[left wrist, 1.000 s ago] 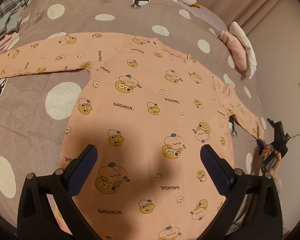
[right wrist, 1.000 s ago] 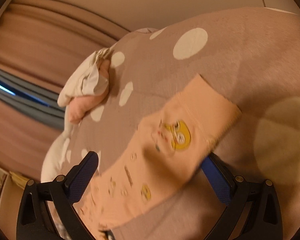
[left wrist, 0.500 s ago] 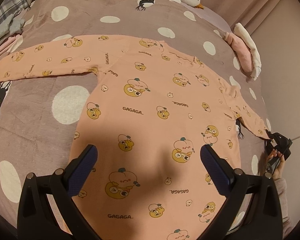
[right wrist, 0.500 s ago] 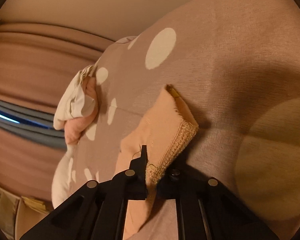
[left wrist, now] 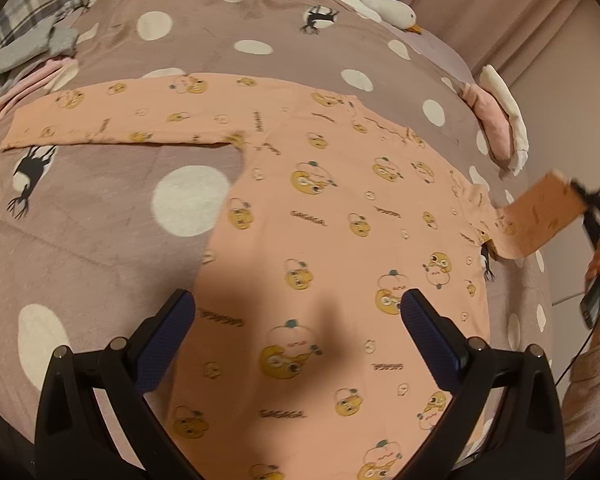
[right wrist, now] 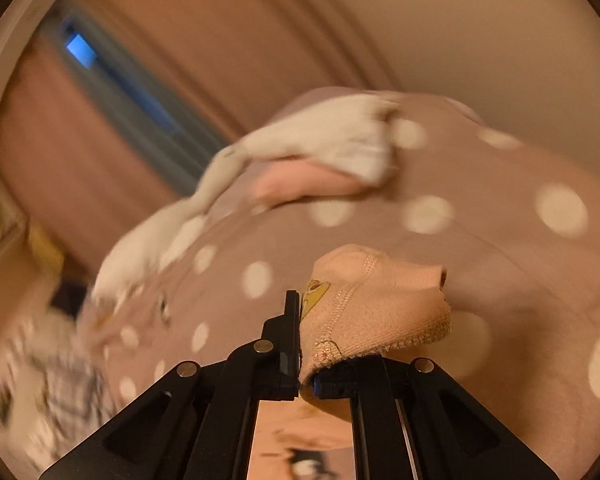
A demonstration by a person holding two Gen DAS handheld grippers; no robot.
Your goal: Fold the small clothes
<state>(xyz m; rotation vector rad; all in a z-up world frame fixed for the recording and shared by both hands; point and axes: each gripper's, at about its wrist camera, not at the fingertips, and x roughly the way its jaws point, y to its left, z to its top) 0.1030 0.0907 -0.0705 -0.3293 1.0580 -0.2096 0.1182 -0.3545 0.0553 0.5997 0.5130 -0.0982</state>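
A peach long-sleeved child's top (left wrist: 332, 240) with yellow cartoon prints lies spread flat on a mauve polka-dot bedspread (left wrist: 100, 248). Its left sleeve (left wrist: 112, 124) stretches flat to the left. My left gripper (left wrist: 296, 336) hovers open above the lower body of the top, with nothing between its blue pads. At the right edge, my right gripper (left wrist: 586, 200) holds the right sleeve's cuff (left wrist: 548, 208) lifted off the bed. In the right wrist view that gripper (right wrist: 306, 376) is shut on the ribbed cuff (right wrist: 376, 312), which bunches above its fingers.
A folded pink and white garment (left wrist: 500, 124) lies at the bed's right edge, also blurred (right wrist: 332, 160) in the right wrist view. A white goose plush (left wrist: 364, 0) sits at the far end. Grey and plaid clothes (left wrist: 24, 40) pile at the far left. Curtains (right wrist: 112, 120) hang behind the bed.
My right gripper closed on the right sleeve's cuff and has lifted it up off the bedspread while rolling. The left gripper drifted slightly and stays open.
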